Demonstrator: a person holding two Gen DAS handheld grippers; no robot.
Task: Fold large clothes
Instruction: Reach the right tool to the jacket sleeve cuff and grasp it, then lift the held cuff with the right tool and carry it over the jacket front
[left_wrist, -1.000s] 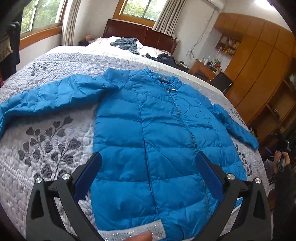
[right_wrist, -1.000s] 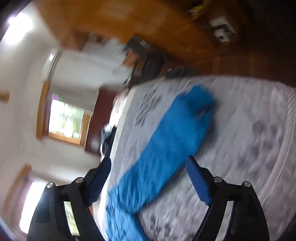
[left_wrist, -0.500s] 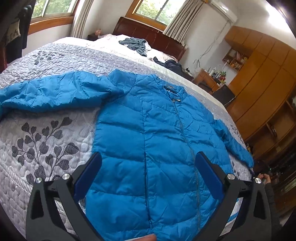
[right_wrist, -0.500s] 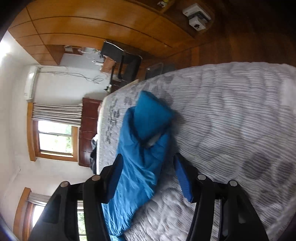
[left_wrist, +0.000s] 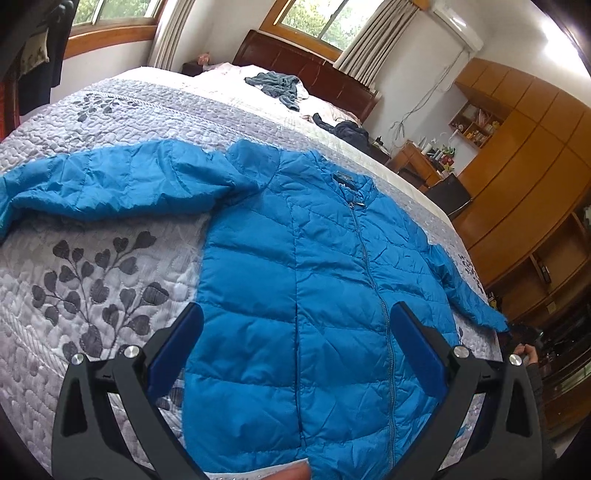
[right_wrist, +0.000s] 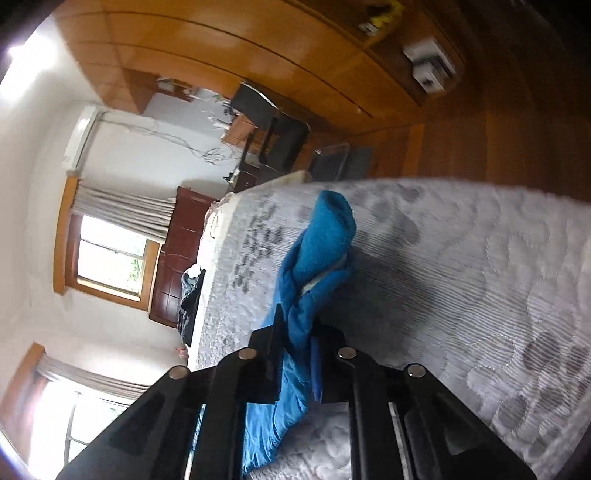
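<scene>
Two tongs work a blue down jacket (left_wrist: 295, 280) spread front-up on the bed (left_wrist: 92, 266). Right tongs (right_wrist: 297, 338) are pinching the sleeve (right_wrist: 317, 258) near its cuff; left tongs (left_wrist: 295, 332) hover spread above the hem. Probably the first sleeve fold: next, carry that sleeve toward 9 o'clock across the chest. The hem's near edge is cut off.

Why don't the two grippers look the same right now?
The left gripper is wide open and holds nothing, hovering above the blue jacket; the right gripper is shut, pinching the jacket's sleeve. The left one looks down over the jacket's body, the right one along the sleeve on the quilt. Both have black frames and blue pads.
</scene>
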